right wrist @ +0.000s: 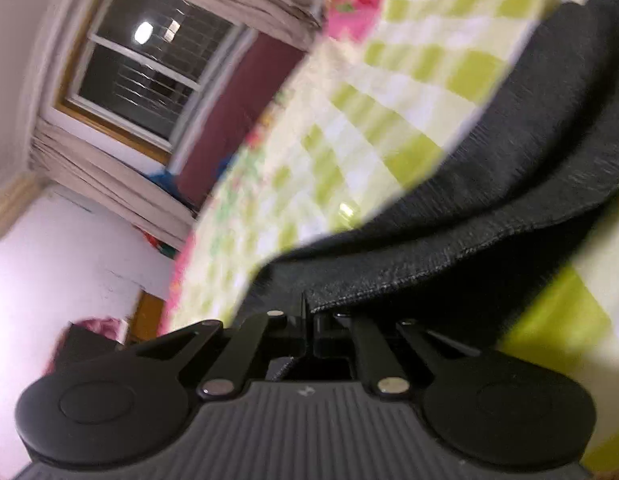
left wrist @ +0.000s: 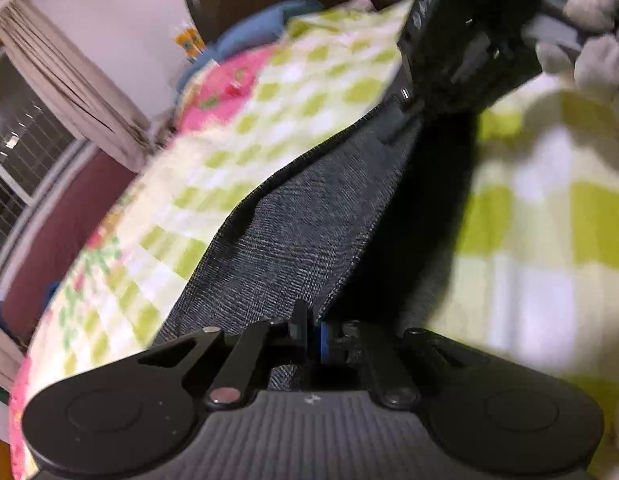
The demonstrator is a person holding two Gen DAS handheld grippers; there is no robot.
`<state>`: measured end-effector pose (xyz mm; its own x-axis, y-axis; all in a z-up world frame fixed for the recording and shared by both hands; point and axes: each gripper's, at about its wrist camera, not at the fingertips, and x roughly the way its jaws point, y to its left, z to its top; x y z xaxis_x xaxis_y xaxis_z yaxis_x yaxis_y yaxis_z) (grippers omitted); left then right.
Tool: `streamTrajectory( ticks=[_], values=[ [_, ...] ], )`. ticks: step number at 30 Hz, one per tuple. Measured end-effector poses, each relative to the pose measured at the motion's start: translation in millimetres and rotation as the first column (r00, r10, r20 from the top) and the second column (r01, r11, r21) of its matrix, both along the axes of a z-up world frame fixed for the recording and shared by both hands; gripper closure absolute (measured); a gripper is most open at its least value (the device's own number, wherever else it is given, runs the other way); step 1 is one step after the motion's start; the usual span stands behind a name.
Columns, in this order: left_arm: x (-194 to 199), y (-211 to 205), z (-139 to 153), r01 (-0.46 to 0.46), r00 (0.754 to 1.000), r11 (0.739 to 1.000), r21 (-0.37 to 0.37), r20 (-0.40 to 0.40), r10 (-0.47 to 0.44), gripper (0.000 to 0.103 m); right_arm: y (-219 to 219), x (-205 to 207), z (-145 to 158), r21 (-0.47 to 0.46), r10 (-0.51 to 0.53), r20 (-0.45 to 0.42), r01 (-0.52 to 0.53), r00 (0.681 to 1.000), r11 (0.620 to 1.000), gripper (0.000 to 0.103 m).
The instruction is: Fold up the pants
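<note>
Both grippers, left gripper (left wrist: 312, 330) and right gripper (right wrist: 307, 320), have their jaws clamped on the pants (left wrist: 293, 224), whose dark cloth is lifted just above the bed (left wrist: 549, 240). Keep the two edges level and taut as you carry the fold over, then lay it flat before letting go.

- A home bedroom is shown.
- A bed (left wrist: 309, 92) is covered by a green-and-white checked quilt (right wrist: 389, 92) with a pink floral border.
- A window (right wrist: 145, 72) is framed by gathered beige curtains (left wrist: 69, 76).
- Night is seen outside.
</note>
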<state>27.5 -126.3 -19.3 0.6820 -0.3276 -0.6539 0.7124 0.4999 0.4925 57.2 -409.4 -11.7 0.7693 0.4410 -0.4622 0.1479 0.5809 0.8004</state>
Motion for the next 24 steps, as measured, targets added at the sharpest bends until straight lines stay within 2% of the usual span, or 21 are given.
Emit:
streamTrajectory(
  ticks=[2, 5, 6, 9, 13, 16, 18, 20, 22, 24],
  values=[
    [-5.6, -2.5, -18.4, 0.014, 1.000, 0.998, 0.055, -0.027, -0.013, 0.081, 0.8, -1.1, -25.2, 0.003, -0.008, -0.103, 0.008, 0.995, 1.000, 0.098],
    [-12.6, -3.9, -26.2, 0.034, 0.999, 0.995, 0.094, 0.000, -0.034, 0.081, 0.1, 1.0, -48.3, 0.011, -0.008, -0.155, 0.010, 0.988, 1.000, 0.096],
    [-11.6, -3.6, -23.1, 0.034, 0.999, 0.995, 0.089, -0.012, -0.034, 0.081, -3.5, 0.4, -48.1, 0.030, -0.026, -0.138, 0.030, 0.990, 0.999, 0.093],
    [-7.4, -3.0, -19.3, 0.043, 0.999, 0.996, 0.085, -0.024, -0.041, 0.080, -17.1, -1.6, -37.7, 0.003, -0.090, -0.079, 0.090, 0.993, 0.996, 0.092],
    [-8.4, -3.9, -20.9, 0.036, 0.999, 0.996, 0.080, -0.022, -0.035, 0.080, -28.6, -2.2, -46.1, 0.029, -0.140, -0.095, 0.144, 0.986, 0.989, 0.095],
    [-6.3, -3.0, -21.9, 0.036, 0.999, 0.996, 0.084, -0.029, -0.034, 0.080, -27.5, -13.4, -36.4, -0.025, -0.143, -0.052, 0.142, 0.988, 0.990, 0.095],
    [-7.9, -3.2, -25.7, 0.053, 0.999, 0.993, 0.108, -0.018, -0.051, 0.080, -24.6, -12.8, -34.1, -0.097, -0.107, -0.102, 0.098, 0.989, 0.991, 0.094],
    [-10.8, -3.4, -26.2, 0.057, 0.998, 0.992, 0.117, -0.010, -0.056, 0.080, -33.9, -18.0, -35.1, -0.103, -0.101, -0.136, 0.088, 0.986, 0.991, 0.094],
    [-10.4, -2.2, -25.3, 0.047, 0.999, 0.994, 0.102, -0.018, -0.045, 0.080, -39.2, -25.0, -25.4, -0.125, -0.081, -0.153, 0.062, 0.985, 0.990, 0.093],
    [-8.8, -1.0, -24.5, 0.041, 0.999, 0.995, 0.086, -0.026, -0.039, 0.080, -42.5, -35.5, -8.6, -0.202, -0.092, -0.173, 0.056, 0.981, 0.978, 0.089]
  ],
)
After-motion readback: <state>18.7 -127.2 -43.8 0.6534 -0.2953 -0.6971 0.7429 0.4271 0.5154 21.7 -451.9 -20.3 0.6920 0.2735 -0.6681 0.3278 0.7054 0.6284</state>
